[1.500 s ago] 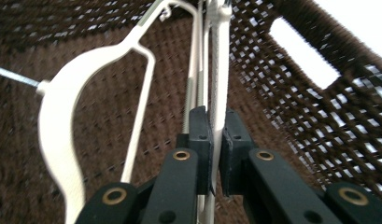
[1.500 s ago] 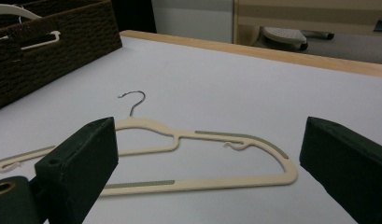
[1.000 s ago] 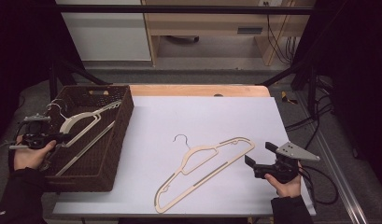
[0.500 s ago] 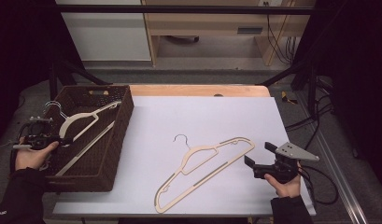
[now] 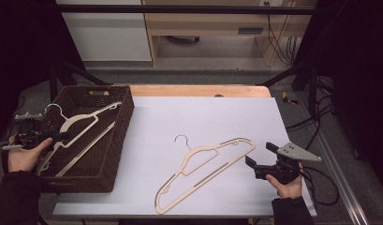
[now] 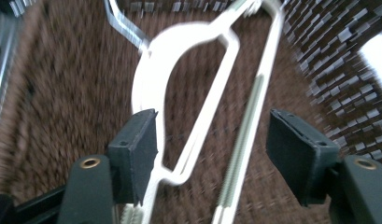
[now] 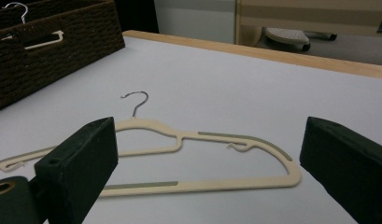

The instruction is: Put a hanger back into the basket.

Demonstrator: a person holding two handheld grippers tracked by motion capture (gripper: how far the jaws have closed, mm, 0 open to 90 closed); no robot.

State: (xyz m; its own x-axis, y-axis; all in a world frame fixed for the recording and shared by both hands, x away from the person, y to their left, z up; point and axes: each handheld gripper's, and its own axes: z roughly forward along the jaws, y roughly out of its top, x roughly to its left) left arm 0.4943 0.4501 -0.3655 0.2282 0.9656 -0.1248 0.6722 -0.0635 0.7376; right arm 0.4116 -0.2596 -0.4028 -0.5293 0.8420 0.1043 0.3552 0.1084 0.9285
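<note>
The white-topped table (image 5: 203, 117) serves as the sorting ground, and the dark woven basket (image 5: 119, 136) at its left edge looks to be where the hangers are collected, since one cream hanger (image 5: 79, 124) already lies inside it, slanted across the bottom with its metal hook toward the far corner. The second hanger (image 5: 205, 171) lies flat on the table surface in the middle, well apart from the basket, hook pointing away from the person, probably waiting for its turn. The left gripper (image 5: 41, 138) hangs over the basket's near-left part; its jaws have just been opening, and in the left gripper view they stand spread on either side of the basket hanger (image 6: 198, 93) without pressing it, which reads as a release after setting it down. The right gripper (image 5: 259, 157) rests just beside the table hanger's wide end, jaws spread wide and aimed along it (image 7: 202, 158), seemingly poised to pinch that end next.
</note>
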